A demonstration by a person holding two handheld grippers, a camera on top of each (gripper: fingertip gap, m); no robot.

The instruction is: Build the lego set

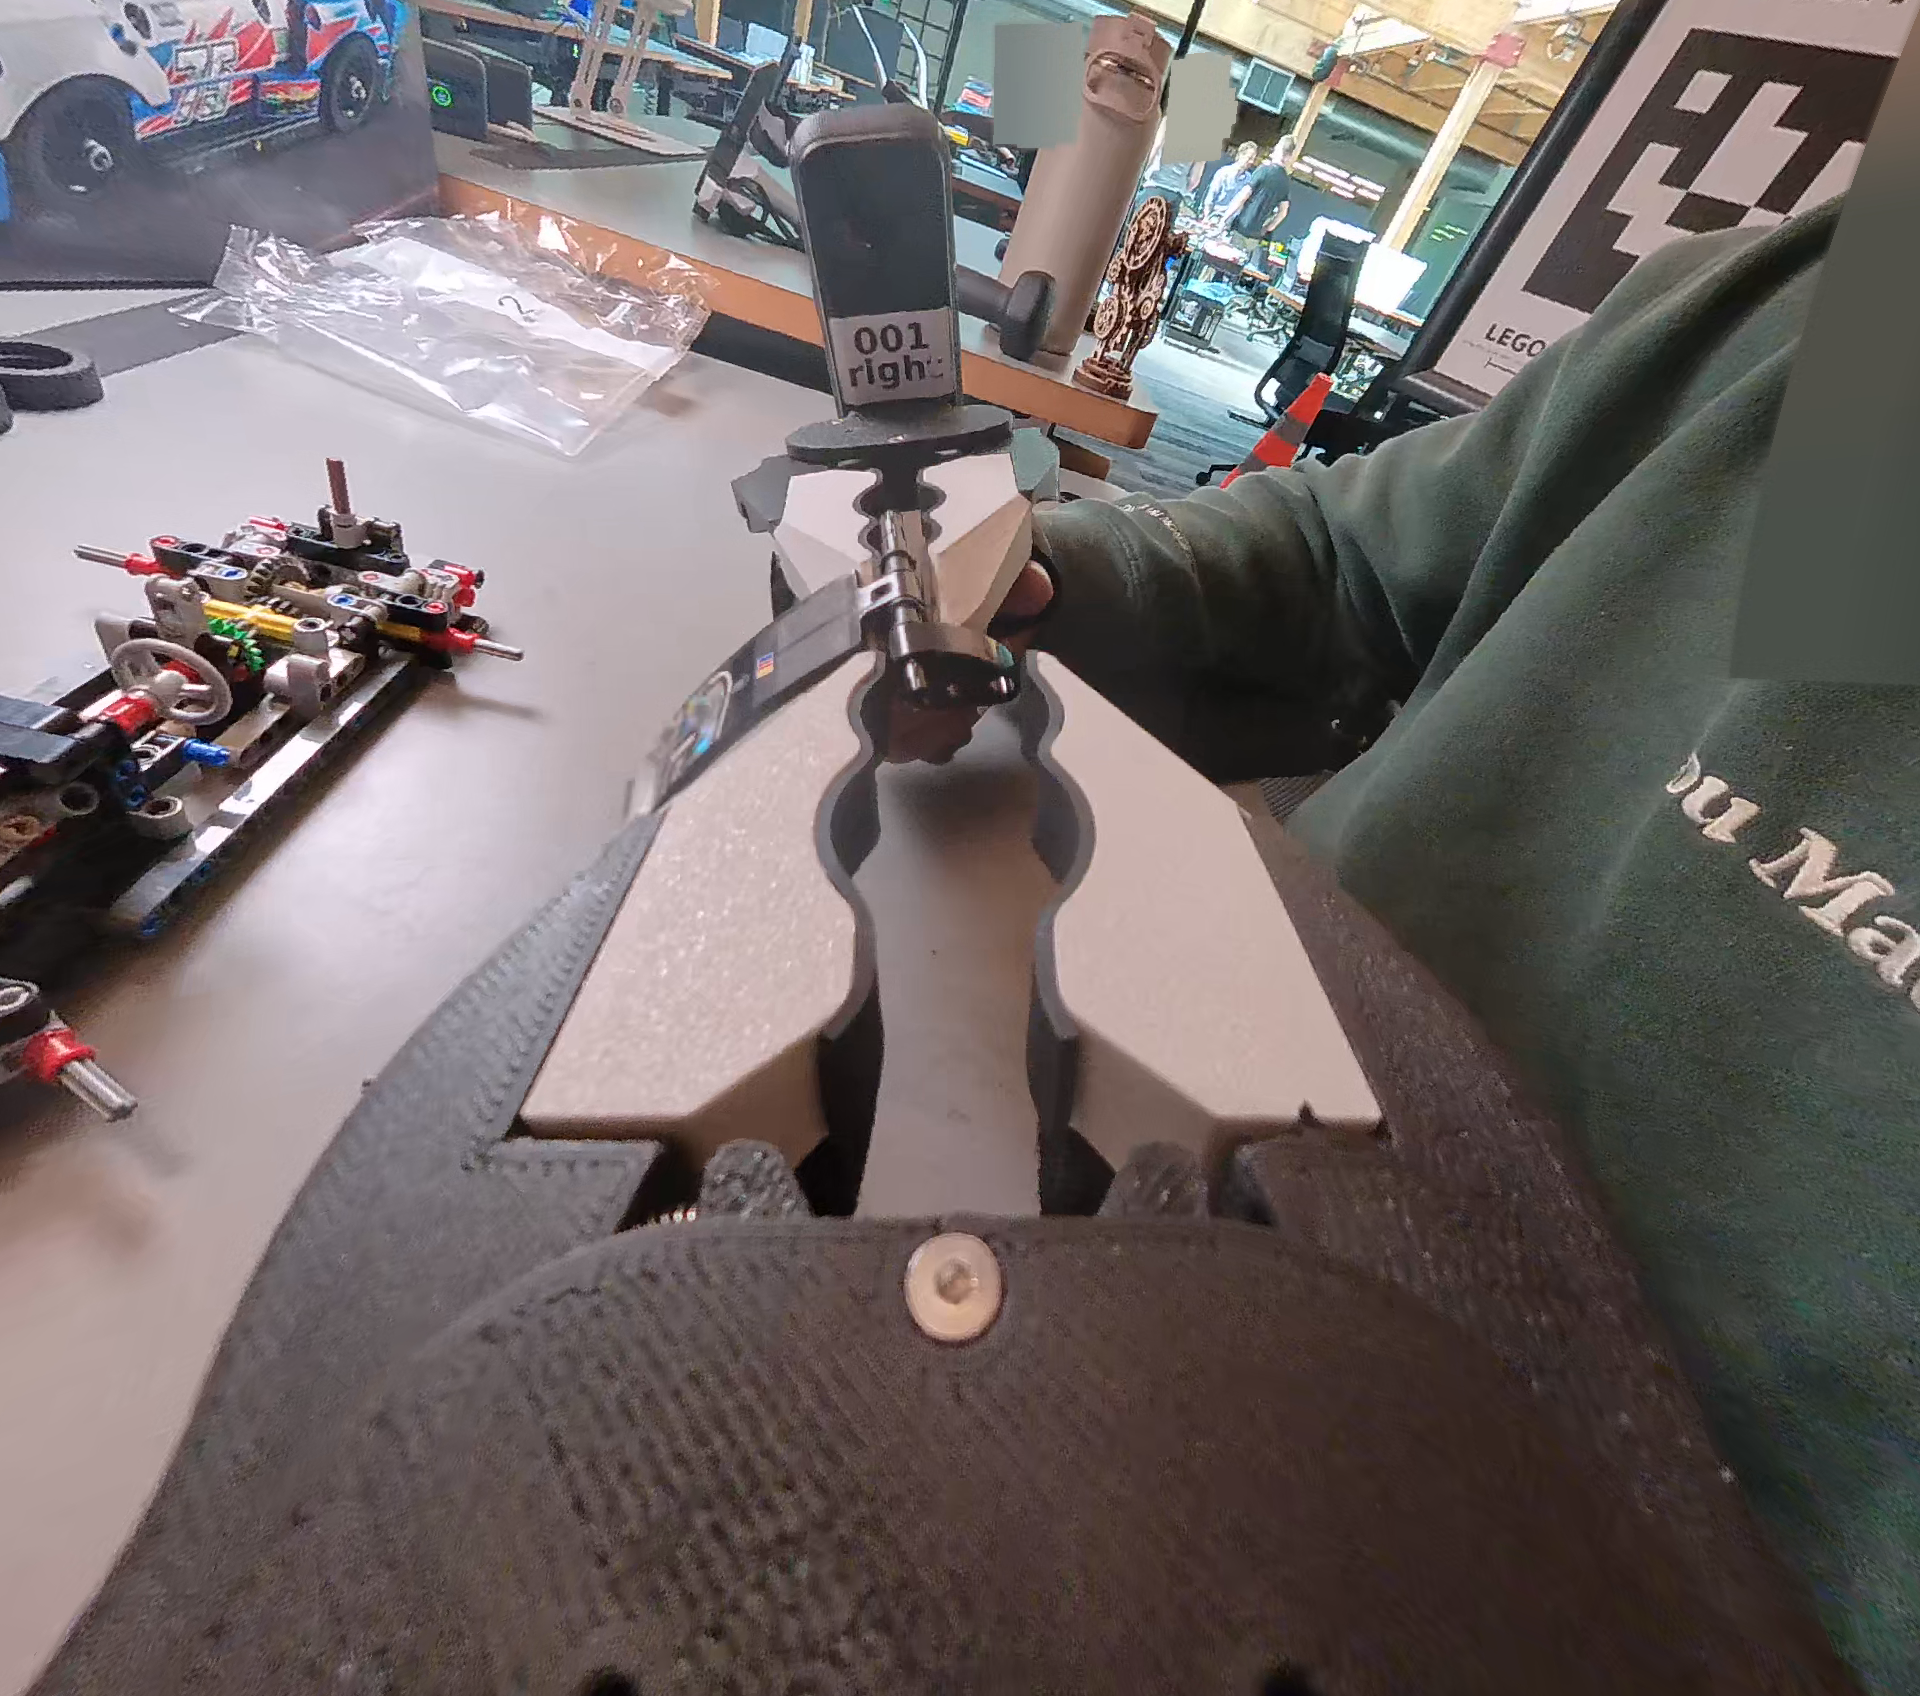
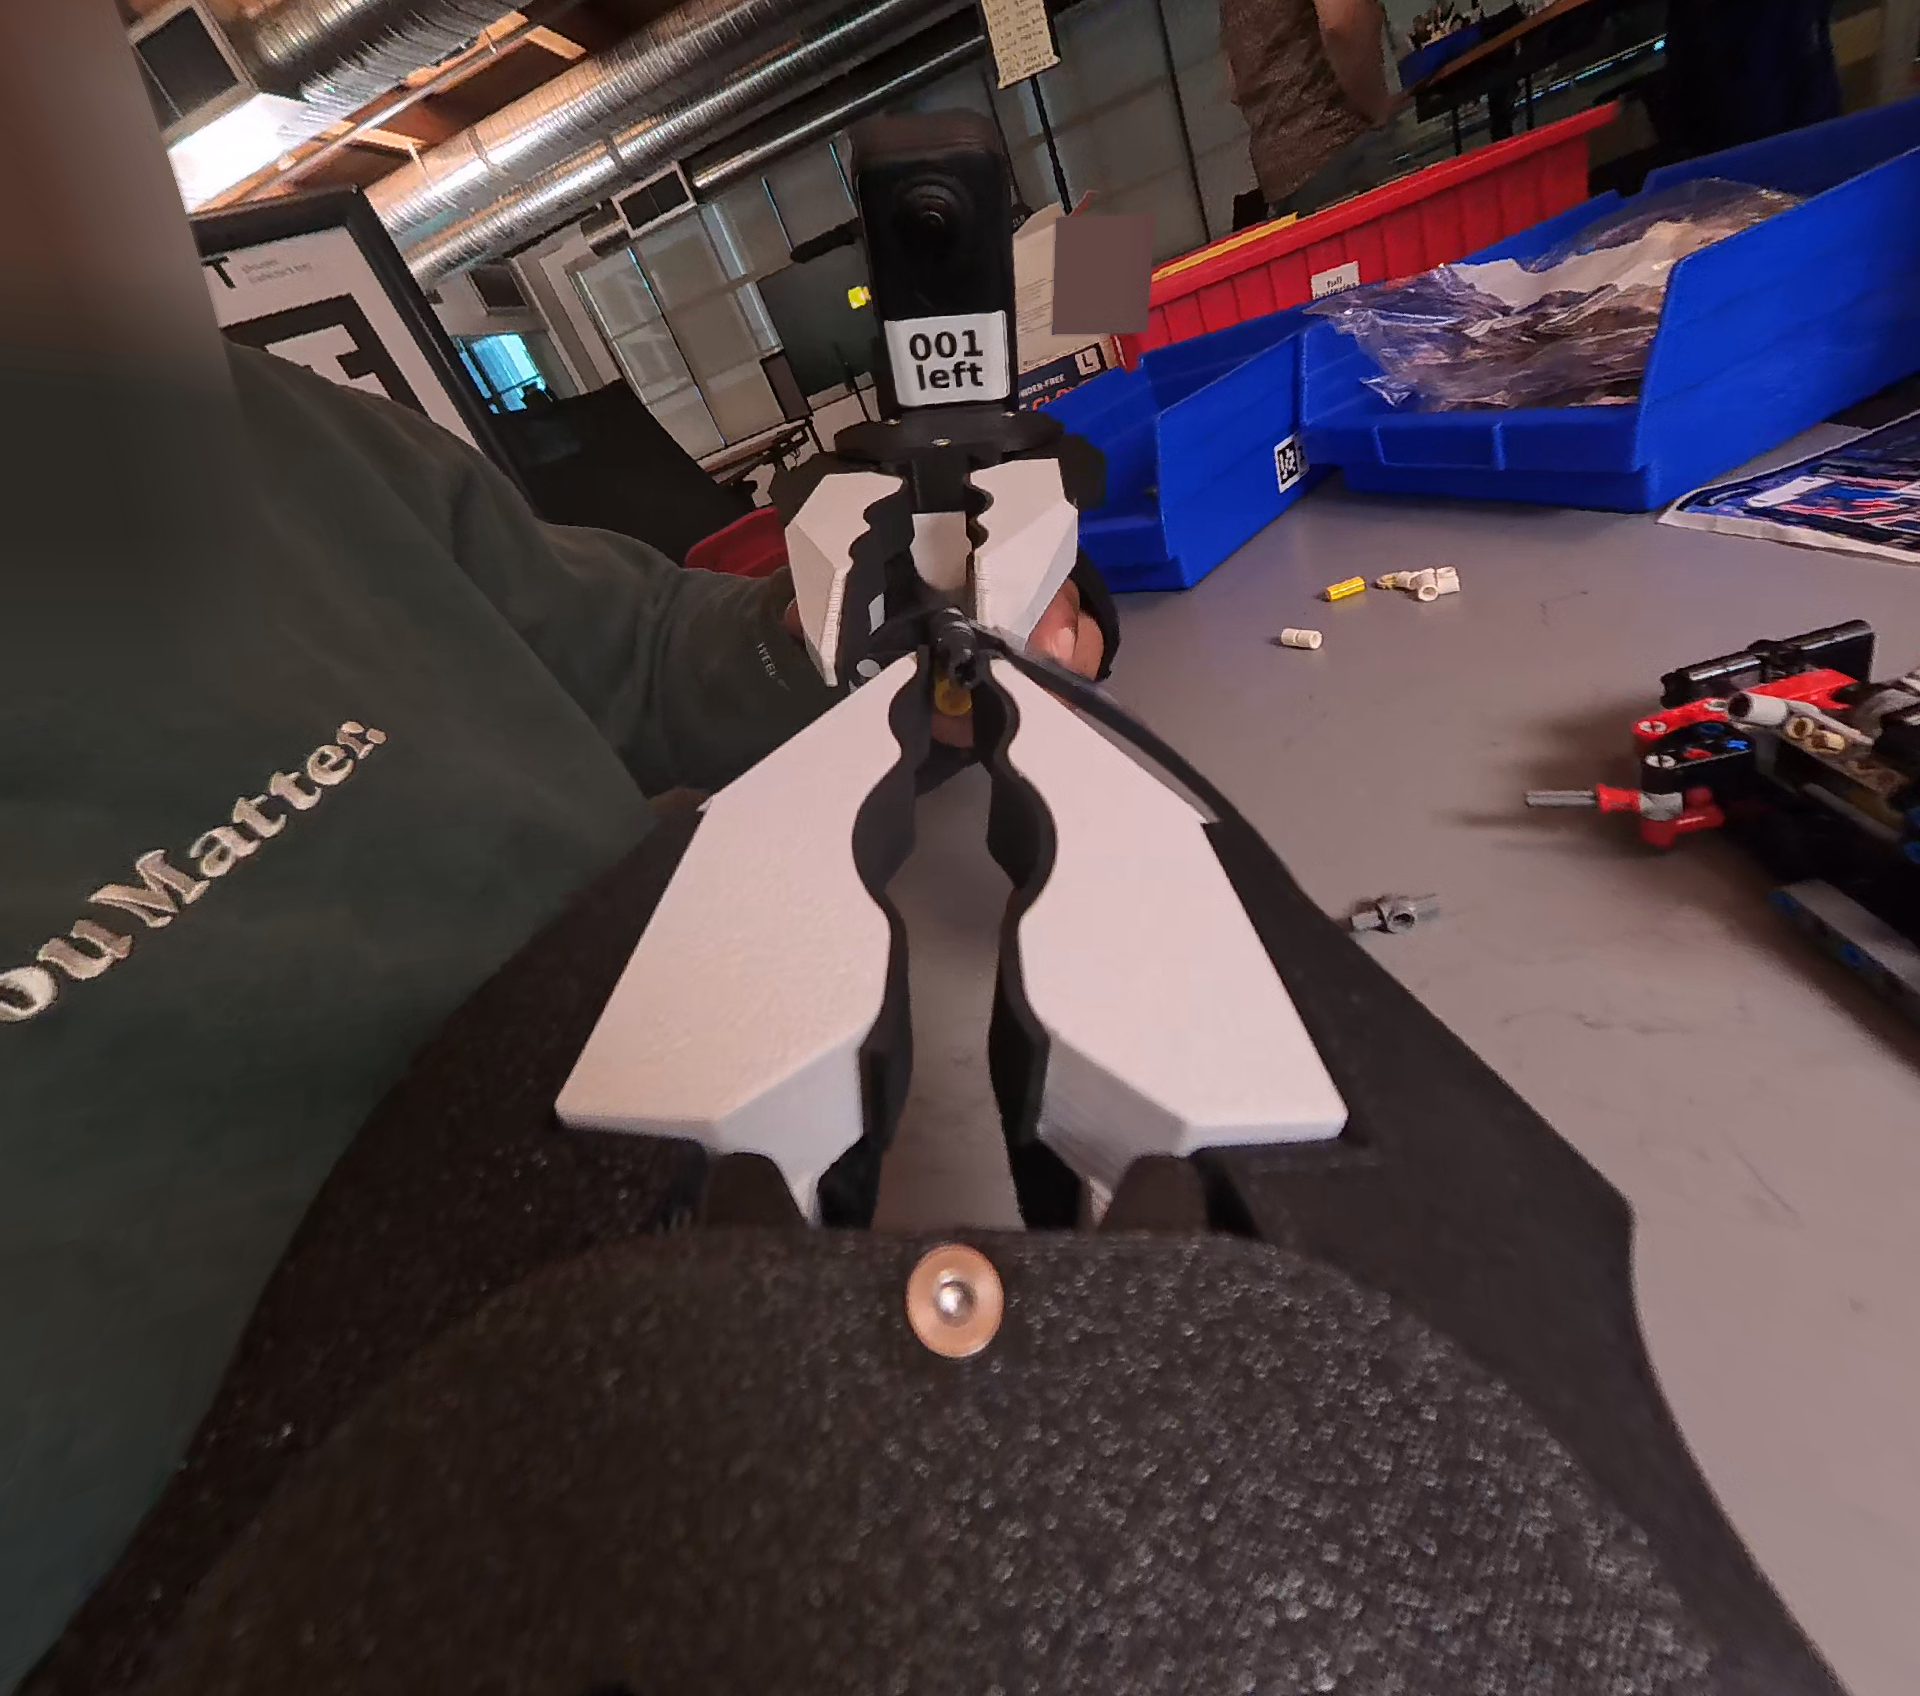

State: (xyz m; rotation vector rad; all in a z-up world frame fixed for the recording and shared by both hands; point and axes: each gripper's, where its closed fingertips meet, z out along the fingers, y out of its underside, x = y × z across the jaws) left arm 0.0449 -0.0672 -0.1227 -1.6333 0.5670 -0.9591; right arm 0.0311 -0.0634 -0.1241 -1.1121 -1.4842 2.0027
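My two grippers meet tip to tip above the grey table. In the left wrist view my left gripper (image 1: 945, 690) is shut on a small grey pin-and-axle assembly (image 1: 920, 607), which carries a black stickered panel (image 1: 727, 711) sticking out to the left. My right gripper (image 1: 899, 519) faces it and pinches the same assembly from the far end. In the right wrist view my right gripper (image 2: 951, 680) is shut on the small dark piece (image 2: 951, 644), with my left gripper (image 2: 930, 586) opposite. The half-built car chassis (image 1: 260, 659) lies on the table and also shows in the right wrist view (image 2: 1818, 773).
The set's box (image 1: 197, 15), an empty plastic bag (image 1: 447, 316) and a black tyre (image 1: 47, 379) lie beyond the chassis. Blue bins (image 2: 1558, 399), a red bin (image 2: 1403, 233), loose small pieces (image 2: 1403, 581) and a grey pin (image 2: 1392, 914) are on the right. A green sleeve (image 1: 1558, 607) is close by. My two grippers' fingertips are within a few centimetres of each other.
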